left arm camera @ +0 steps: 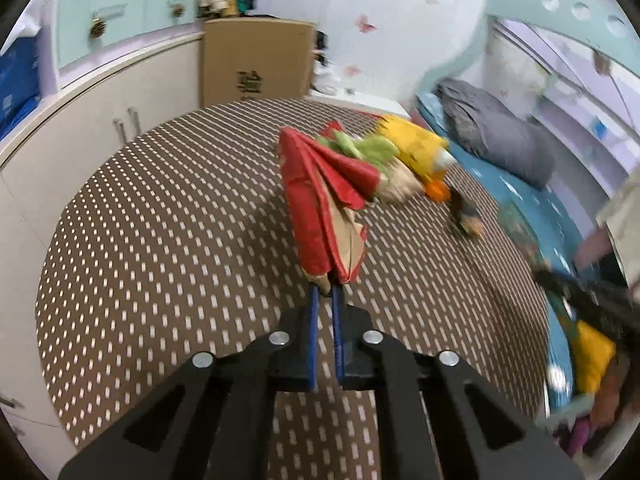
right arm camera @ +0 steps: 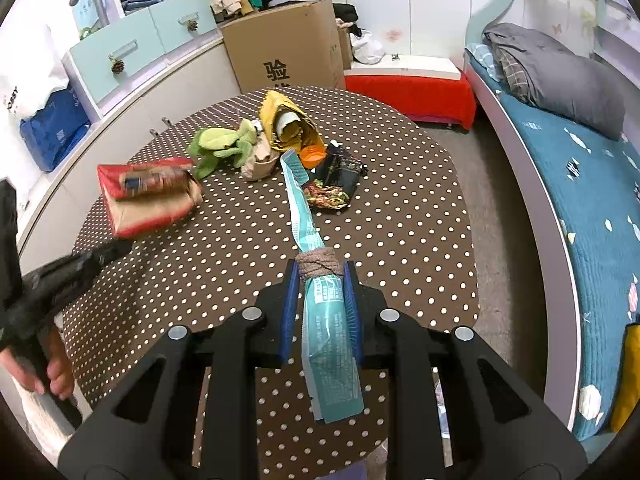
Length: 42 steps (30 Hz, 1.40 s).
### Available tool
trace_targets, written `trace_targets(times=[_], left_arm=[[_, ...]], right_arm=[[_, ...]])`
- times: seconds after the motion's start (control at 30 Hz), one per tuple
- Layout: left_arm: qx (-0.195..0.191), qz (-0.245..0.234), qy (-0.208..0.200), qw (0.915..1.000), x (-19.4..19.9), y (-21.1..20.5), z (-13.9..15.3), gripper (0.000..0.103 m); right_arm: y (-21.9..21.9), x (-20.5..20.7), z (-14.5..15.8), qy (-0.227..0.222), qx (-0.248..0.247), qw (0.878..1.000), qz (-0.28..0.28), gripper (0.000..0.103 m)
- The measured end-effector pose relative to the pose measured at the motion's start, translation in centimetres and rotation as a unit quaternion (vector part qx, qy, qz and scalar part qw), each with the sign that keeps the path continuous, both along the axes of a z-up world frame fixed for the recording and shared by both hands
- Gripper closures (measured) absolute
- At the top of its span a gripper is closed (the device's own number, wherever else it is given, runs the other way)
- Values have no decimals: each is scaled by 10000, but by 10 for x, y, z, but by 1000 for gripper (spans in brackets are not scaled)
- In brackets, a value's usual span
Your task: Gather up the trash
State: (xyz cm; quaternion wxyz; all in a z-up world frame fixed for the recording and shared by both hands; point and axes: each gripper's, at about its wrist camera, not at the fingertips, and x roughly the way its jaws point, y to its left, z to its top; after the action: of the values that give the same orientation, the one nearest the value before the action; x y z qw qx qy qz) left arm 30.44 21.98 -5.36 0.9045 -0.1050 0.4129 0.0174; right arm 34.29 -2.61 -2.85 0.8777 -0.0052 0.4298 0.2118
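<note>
My left gripper [left arm camera: 325,286] is shut on the corner of a crumpled red paper bag [left arm camera: 320,196] and holds it above the dotted table [left arm camera: 160,240]. The bag also shows in the right wrist view [right arm camera: 148,196], blurred. My right gripper [right arm camera: 320,270] is shut on a long teal wrapper [right arm camera: 316,280] tied with a brown band. On the table lie a green plush toy [right arm camera: 222,148], a yellow package [right arm camera: 286,122], an orange lid [right arm camera: 313,155], a beige wrapper [right arm camera: 260,162] and a dark snack wrapper [right arm camera: 336,184].
A cardboard box [right arm camera: 284,48] stands behind the table. White cabinets [left arm camera: 100,120] run along the left. A bed with a blue cover [right arm camera: 580,184] and grey bedding is on the right. A red-covered bench [right arm camera: 412,92] is at the back.
</note>
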Motion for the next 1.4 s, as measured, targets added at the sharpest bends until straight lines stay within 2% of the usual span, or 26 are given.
trace_targets(times=[0.1,0.13,0.17,0.2,0.23,0.3,0.4,0.5,0.57,0.7,0.73,0.77,0.8,0.9,1.17,1.4], left_arm=[[147,-157,108,9997,-18,-9,0,93],[156,-229,139,9995,-22,-10,-1,76],[131,-359,151,9992,-26,-10,-2,35],[119,-437,98,9989,-27,-11,-2,15],[121,-455,-38,9989,-28,-10,-1,5],[166,-405,-139,9989,-27,-7,1,5],[100,-104,144,9998,-8,3,-2,5],[24,111,218,9997,7,13,-6,5],[55,105,262,9996,19,15,-10,5],[188,-146,700,9973,49,5,-30,6],[391,-134,702,9967,50,1,-31,13],[650,-72,715,9953,49,-4,-30,26],[680,-57,728,9950,47,-6,-29,26],[383,-62,702,9968,40,-4,-25,27],[444,-47,475,9979,14,-19,-5,27],[466,-334,310,9979,4,-56,7,27]], right_arm=[[-3,-5,1,-17,-7,10000,27,81],[-3,-5,1,-13,-6,10000,28,81],[-4,-6,1,-9,-5,10000,27,81],[-4,-7,0,-6,-8,10000,19,81],[-5,-7,0,-5,-10,10000,16,81],[-6,-7,0,13,-3,10000,5,81],[-6,-4,-2,54,-16,10000,-16,81],[-4,0,-4,79,-38,10000,3,81],[-1,4,-6,106,-59,9999,24,81],[4,12,-12,220,-108,9997,28,81],[5,13,-12,234,-110,9997,29,81],[5,13,-12,234,-114,9997,35,81],[5,13,-12,223,-117,9997,43,81],[4,11,-10,198,-107,9997,20,81],[-9,-7,-1,71,-40,10000,-19,81],[-36,-27,7,-52,-11,9998,-178,81]])
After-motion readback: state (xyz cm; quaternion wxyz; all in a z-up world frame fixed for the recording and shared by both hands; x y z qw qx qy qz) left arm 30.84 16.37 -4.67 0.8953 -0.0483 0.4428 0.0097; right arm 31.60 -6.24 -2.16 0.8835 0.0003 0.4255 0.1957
